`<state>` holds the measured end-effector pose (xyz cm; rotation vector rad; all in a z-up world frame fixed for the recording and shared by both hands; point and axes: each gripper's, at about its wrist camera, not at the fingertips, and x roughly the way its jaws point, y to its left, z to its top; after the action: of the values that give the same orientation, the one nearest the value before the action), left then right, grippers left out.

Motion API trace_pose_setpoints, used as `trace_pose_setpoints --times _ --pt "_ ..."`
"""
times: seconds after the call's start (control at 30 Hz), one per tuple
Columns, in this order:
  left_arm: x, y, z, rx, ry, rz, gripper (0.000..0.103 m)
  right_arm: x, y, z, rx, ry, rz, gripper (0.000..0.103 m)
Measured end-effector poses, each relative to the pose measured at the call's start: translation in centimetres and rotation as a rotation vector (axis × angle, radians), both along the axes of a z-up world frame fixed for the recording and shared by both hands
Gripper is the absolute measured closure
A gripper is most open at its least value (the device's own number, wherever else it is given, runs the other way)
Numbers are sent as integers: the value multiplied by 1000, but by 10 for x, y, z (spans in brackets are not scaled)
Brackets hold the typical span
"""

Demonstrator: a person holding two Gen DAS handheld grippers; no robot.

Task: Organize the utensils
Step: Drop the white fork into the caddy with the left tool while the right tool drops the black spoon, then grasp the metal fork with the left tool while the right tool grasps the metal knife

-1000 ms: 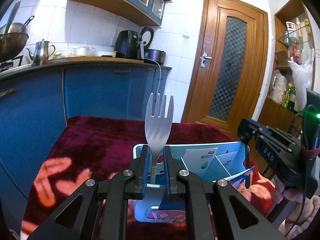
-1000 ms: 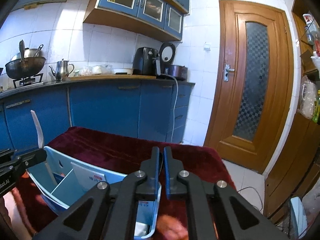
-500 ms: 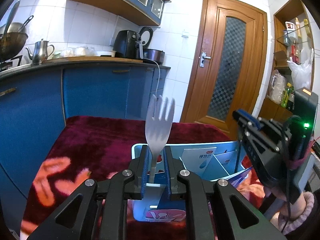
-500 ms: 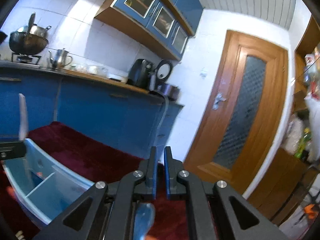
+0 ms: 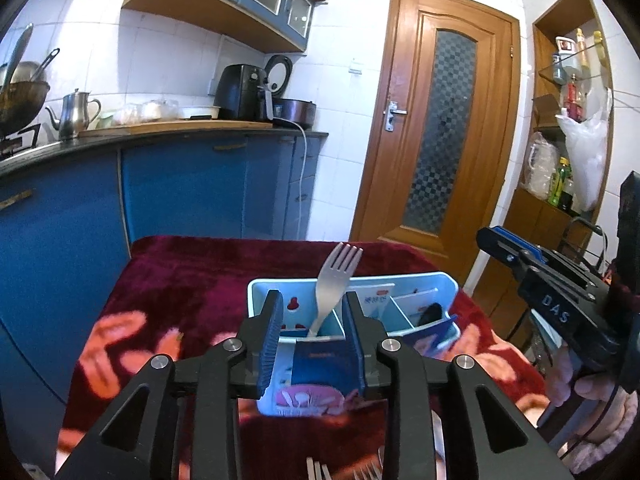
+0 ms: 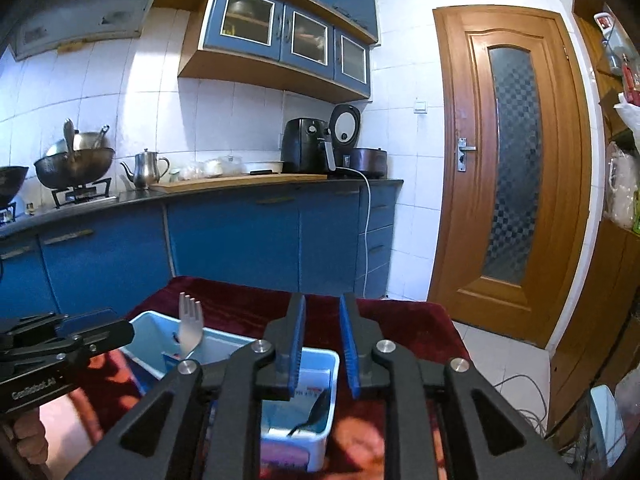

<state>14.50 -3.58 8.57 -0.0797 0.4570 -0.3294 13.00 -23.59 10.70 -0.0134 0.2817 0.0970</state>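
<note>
Ahead of the left claw (image 5: 314, 334), spread wide and empty, a silver fork (image 5: 334, 284) stands tilted, tines up, in the pale blue organizer (image 5: 412, 282).
Right claw (image 6: 322, 346) gapes too, above a dark spoon (image 6: 314, 412) lying in another compartment; more forks (image 5: 320, 470) lie below the left claw on the red-clothed counter (image 5: 176, 280).
</note>
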Motion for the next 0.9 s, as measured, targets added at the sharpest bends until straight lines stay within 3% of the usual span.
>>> trace_pose_setpoints --times 0.43,0.57,0.9 --pt "-42 25 5 54 113 26 70 -56 -4 1 89 134 29 79" --pt "-52 33 -1 64 156 31 66 -73 -4 -7 113 186 36 78" --pt "-73 37 -33 105 282 2 65 -99 -7 -42 133 340 58 73"
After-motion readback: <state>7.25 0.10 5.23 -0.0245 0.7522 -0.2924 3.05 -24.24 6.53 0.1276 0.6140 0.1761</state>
